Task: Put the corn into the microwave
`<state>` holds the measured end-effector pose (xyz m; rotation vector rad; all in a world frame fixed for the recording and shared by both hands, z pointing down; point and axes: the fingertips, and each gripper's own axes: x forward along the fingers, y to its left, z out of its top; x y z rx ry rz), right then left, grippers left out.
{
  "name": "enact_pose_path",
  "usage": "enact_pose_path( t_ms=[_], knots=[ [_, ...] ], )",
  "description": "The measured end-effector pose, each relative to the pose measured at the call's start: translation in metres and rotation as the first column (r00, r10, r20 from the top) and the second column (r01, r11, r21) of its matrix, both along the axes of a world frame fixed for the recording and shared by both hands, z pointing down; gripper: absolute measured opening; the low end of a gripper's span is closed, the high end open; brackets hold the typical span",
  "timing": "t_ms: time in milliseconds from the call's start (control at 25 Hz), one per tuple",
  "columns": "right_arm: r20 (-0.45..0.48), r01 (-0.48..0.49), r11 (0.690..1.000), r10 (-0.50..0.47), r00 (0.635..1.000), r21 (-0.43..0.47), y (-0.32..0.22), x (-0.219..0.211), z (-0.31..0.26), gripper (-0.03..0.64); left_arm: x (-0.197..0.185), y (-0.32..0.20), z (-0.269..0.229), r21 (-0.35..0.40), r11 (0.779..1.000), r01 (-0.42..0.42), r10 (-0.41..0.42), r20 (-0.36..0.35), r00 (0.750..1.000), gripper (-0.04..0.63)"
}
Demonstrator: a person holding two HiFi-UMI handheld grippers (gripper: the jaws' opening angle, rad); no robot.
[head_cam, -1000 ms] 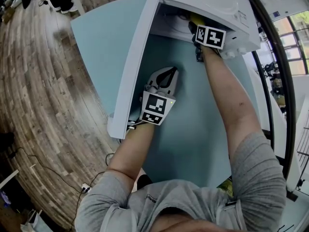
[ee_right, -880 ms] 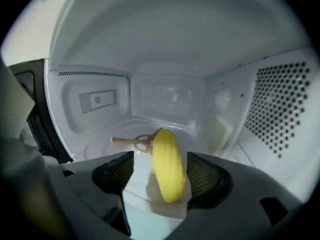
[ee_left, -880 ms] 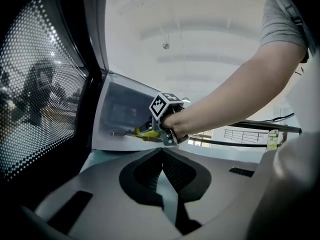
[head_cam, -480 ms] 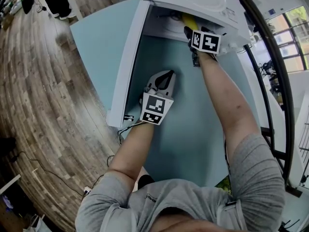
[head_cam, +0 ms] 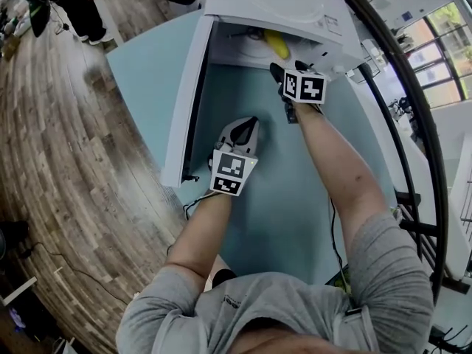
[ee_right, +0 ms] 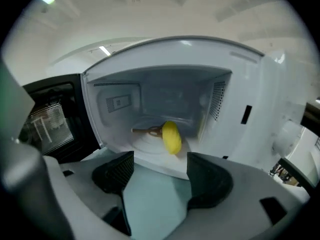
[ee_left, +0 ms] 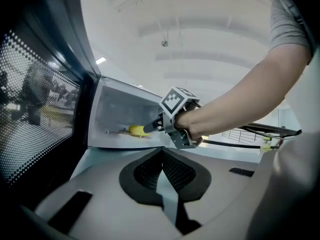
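Note:
The yellow corn (ee_right: 171, 137) lies on the turntable inside the open white microwave (ee_right: 250, 104), alone and untouched. In the head view the corn (head_cam: 276, 44) shows just inside the microwave (head_cam: 273, 6) mouth. My right gripper (ee_right: 159, 171) is open and empty, just outside the oven opening, jaws pointing at the corn. The right gripper (head_cam: 279, 74) sits below the opening in the head view. My left gripper (ee_left: 161, 170) is shut with nothing in it, resting over the blue table (head_cam: 295, 198), behind and left of the right one; the left gripper (head_cam: 245, 130) lies beside the door.
The microwave door (head_cam: 184, 102) stands swung open to the left, its dark mesh window (ee_left: 30, 109) close by my left gripper. The blue table ends at a wooden floor (head_cam: 66, 161) on the left. A black cable (head_cam: 413, 124) arcs along the right.
My right gripper has pulled back out of the microwave toward me, leaving the corn lying inside. The left gripper stays shut and has hardly moved.

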<state>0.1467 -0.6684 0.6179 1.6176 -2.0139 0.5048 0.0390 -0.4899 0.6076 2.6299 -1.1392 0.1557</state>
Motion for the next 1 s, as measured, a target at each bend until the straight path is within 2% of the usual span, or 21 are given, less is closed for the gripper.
enact_pose_path(
  t_ms=[400,640,880,1000],
  knots=[
    [0.097,0.024,0.999,-0.020,0.995,-0.042,0.078,0.025,-0.012,0.322,0.012,0.041,-0.006,-0.057,0.997,-0.058,0.059,0.013,0.998,0.018],
    [0.151,0.046,0.996,-0.034,0.988,-0.078,0.138,0.045,-0.016,0.319,0.018,0.074,-0.014,-0.064,0.993,-0.102,0.105,0.031,0.994,0.018],
    [0.193,0.084,0.993,-0.066,0.979,-0.083,0.212,0.057,-0.022,0.240,0.025,0.124,-0.028,-0.080,0.981,-0.178,0.181,0.039,0.983,0.018],
    [0.236,0.109,0.991,-0.090,0.968,-0.072,0.247,0.060,-0.030,0.190,0.022,0.147,-0.035,-0.097,0.978,-0.186,0.190,0.036,0.981,0.018]
  ],
)
